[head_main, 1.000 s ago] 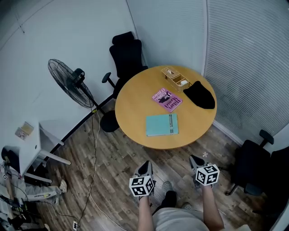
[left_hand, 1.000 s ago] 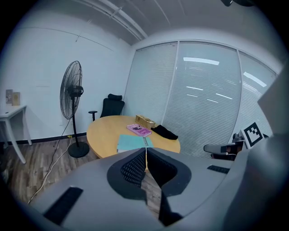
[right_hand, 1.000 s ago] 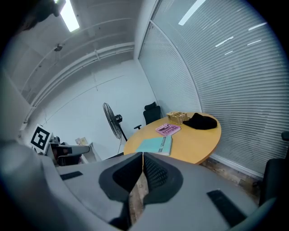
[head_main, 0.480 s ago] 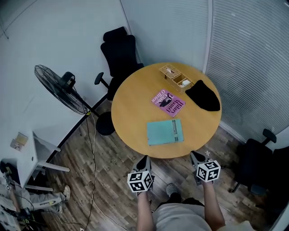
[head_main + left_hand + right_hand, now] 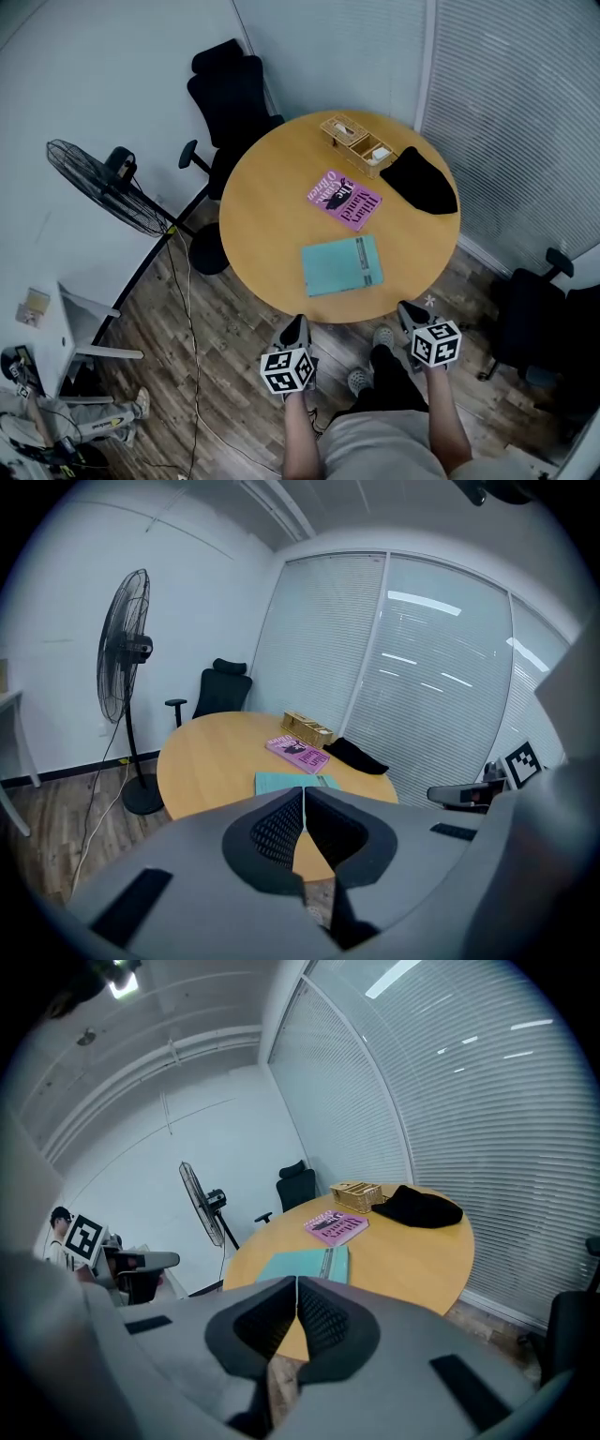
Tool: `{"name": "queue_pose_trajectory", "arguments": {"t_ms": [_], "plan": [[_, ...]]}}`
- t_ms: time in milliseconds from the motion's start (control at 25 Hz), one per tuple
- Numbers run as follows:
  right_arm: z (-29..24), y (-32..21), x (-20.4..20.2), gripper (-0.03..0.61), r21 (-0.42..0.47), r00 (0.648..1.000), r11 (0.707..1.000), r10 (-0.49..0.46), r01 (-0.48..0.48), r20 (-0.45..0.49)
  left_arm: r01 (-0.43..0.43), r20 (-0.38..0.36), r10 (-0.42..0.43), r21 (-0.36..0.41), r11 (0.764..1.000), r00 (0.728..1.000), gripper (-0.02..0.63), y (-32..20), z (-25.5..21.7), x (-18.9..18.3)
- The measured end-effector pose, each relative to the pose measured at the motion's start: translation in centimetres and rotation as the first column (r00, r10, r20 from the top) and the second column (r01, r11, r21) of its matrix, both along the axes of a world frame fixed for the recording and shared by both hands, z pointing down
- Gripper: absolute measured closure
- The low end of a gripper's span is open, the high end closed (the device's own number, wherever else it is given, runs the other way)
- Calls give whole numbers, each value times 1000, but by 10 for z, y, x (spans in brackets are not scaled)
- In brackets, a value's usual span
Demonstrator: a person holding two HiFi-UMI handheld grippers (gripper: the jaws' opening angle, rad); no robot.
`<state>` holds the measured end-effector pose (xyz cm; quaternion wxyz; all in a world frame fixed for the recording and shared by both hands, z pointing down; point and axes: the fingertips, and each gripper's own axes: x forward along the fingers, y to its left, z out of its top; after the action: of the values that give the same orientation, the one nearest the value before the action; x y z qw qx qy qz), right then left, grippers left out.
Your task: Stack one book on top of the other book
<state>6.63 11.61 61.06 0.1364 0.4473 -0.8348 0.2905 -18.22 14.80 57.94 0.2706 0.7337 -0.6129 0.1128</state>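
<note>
Left gripper clenched, nothing between jaws, hangs just off near edge of round wooden table. Right gripper clenched too, empty, off same edge. Flat teal book lies by near edge. Purple paperback book at table centre, apart from teal one, unstacked. Black cloth and small wooden box at far edge.

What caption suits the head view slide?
Shut left tongs and right tongs before table with teal book, purple book.
</note>
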Motion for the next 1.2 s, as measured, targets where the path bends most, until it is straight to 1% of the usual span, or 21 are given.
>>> {"name": "queue_pose_trajectory", "arguments": {"t_ms": [200,400,640,720,880,1080,1200], "plan": [[6,-14,-6,555,-3,1000,1000,-16,16,-18,7,9,-7,-15,1000,1000,583,-13,7,-7],[10,-35,-12,555,-10,999,1000,-30,29,-23,3,1,-3,-15,1000,1000,583,-35,8,-12],[19,-67,-16,555,-30,1000,1000,-6,5,-13,-23,-13,23,-48,999,1000,583,-72,20,-15],[22,-79,-16,555,-39,1000,999,6,-6,-12,-25,-9,24,-64,998,1000,583,-87,25,-19],[25,-104,-14,555,-46,1000,999,26,-26,-9,-55,-2,55,-94,994,998,583,-121,31,-20],[34,-127,-11,555,-75,999,996,45,-46,-10,-87,-11,86,-103,991,996,583,-160,31,-16],[40,-139,-16,555,-89,999,995,45,-45,-10,-94,-11,93,-113,989,996,583,-175,33,-19]]}}
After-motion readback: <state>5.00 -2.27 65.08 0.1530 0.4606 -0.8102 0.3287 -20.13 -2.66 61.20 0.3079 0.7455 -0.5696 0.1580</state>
